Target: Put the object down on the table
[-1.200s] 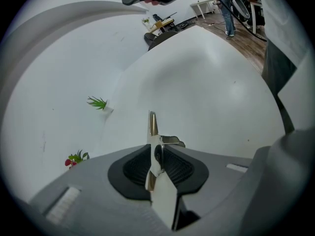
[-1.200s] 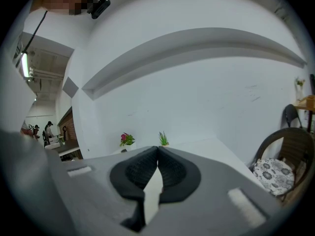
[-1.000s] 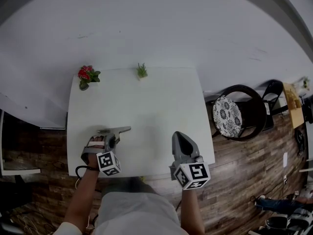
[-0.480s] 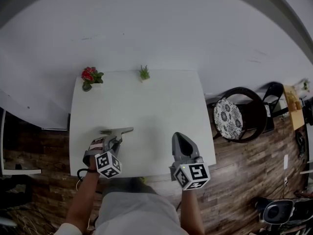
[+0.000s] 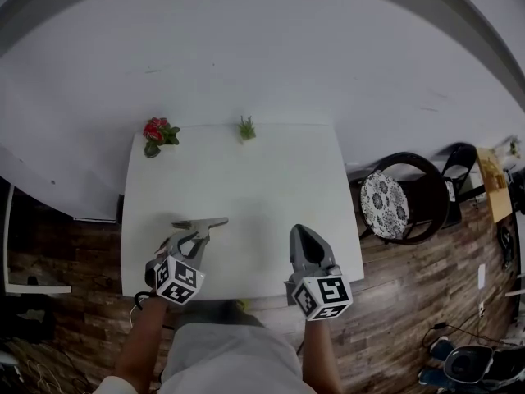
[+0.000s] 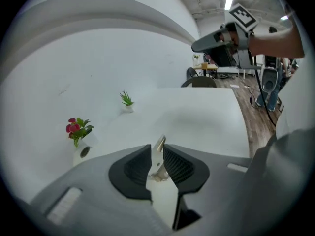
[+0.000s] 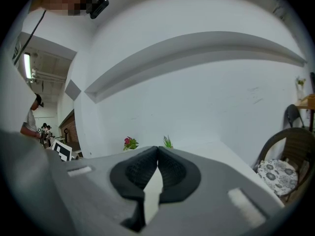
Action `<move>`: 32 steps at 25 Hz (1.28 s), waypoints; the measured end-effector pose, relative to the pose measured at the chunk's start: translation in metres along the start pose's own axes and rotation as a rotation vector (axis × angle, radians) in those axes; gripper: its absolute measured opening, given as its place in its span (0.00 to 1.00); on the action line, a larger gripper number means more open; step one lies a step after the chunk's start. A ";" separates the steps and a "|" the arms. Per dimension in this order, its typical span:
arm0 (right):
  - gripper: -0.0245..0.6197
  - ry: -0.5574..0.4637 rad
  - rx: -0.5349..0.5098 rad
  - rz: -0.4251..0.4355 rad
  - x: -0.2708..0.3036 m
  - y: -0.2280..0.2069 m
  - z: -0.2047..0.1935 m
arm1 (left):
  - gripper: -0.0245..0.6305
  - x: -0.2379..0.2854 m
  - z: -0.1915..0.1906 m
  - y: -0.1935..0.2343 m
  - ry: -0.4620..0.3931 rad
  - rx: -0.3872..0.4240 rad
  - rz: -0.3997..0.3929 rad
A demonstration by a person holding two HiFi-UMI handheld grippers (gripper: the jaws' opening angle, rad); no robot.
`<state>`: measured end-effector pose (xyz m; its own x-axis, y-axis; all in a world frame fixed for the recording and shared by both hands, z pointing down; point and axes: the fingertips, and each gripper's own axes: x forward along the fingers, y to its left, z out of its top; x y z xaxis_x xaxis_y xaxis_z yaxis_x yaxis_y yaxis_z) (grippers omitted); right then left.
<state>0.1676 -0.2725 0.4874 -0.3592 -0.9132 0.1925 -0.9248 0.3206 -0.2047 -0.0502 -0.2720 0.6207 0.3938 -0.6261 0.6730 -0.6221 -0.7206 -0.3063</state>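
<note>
A thin grey metal piece (image 5: 202, 222) with a flat bar across its far end lies low over the white table (image 5: 262, 171), left of centre near the front. My left gripper (image 5: 195, 236) has the piece's stem between its pads. In the left gripper view the metal piece (image 6: 159, 149) stands upright in the narrow gap of my left gripper (image 6: 157, 156). Its jaws are closing on the piece. My right gripper (image 5: 304, 238) hovers over the table's front right part, shut with nothing in it. Its pads meet in the right gripper view (image 7: 157, 154).
At the table's back edge stand a pot of red flowers (image 5: 158, 133) and a small green plant (image 5: 246, 128). A dark round chair with a patterned cushion (image 5: 385, 197) stands right of the table. Wooden floor surrounds the table, and a white wall lies behind it.
My left gripper's marker cube has dropped lower and tilted toward the person. The metal piece stays at about the same spot on the table. My right gripper has barely moved.
</note>
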 end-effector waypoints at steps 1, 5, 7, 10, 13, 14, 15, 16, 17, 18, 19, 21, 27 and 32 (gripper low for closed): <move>0.04 -0.002 0.001 0.001 -0.001 0.001 0.001 | 0.16 -0.004 0.004 0.004 -0.019 -0.030 0.012; 0.04 -0.009 -0.001 0.003 -0.002 0.003 0.003 | 0.11 -0.022 0.020 0.018 -0.086 -0.123 0.061; 0.04 -0.013 -0.001 0.005 -0.003 0.005 0.004 | 0.09 -0.031 0.026 0.024 -0.114 -0.159 0.085; 0.04 -0.020 -0.004 0.007 -0.004 0.007 0.006 | 0.07 -0.043 0.034 0.034 -0.154 -0.181 0.121; 0.04 -0.026 -0.006 0.011 -0.004 0.009 0.007 | 0.06 -0.053 0.041 0.042 -0.185 -0.205 0.154; 0.04 -0.027 -0.005 0.012 -0.005 0.010 0.008 | 0.06 -0.056 0.045 0.044 -0.195 -0.209 0.163; 0.04 -0.029 -0.005 0.013 -0.006 0.010 0.009 | 0.05 -0.060 0.048 0.045 -0.204 -0.213 0.170; 0.04 -0.030 -0.005 0.014 -0.007 0.011 0.009 | 0.05 -0.064 0.050 0.047 -0.212 -0.217 0.176; 0.04 -0.031 -0.004 0.015 -0.008 0.011 0.010 | 0.05 -0.068 0.052 0.048 -0.220 -0.222 0.182; 0.04 -0.032 -0.004 0.015 -0.008 0.012 0.011 | 0.05 -0.071 0.055 0.050 -0.227 -0.229 0.188; 0.04 -0.034 -0.004 0.015 -0.008 0.012 0.011 | 0.05 -0.074 0.057 0.052 -0.234 -0.235 0.194; 0.04 -0.037 -0.004 0.013 -0.009 0.011 0.014 | 0.05 -0.081 0.062 0.057 -0.248 -0.250 0.206; 0.04 -0.049 -0.009 0.009 -0.014 0.013 0.021 | 0.05 -0.105 0.078 0.068 -0.299 -0.281 0.240; 0.04 -0.044 -0.004 -0.004 -0.016 0.012 0.022 | 0.05 -0.119 0.088 0.074 -0.331 -0.275 0.256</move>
<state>0.1648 -0.2590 0.4605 -0.3498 -0.9246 0.1507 -0.9267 0.3179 -0.2003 -0.0839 -0.2766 0.4589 0.3713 -0.8656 0.3360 -0.8646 -0.4543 -0.2148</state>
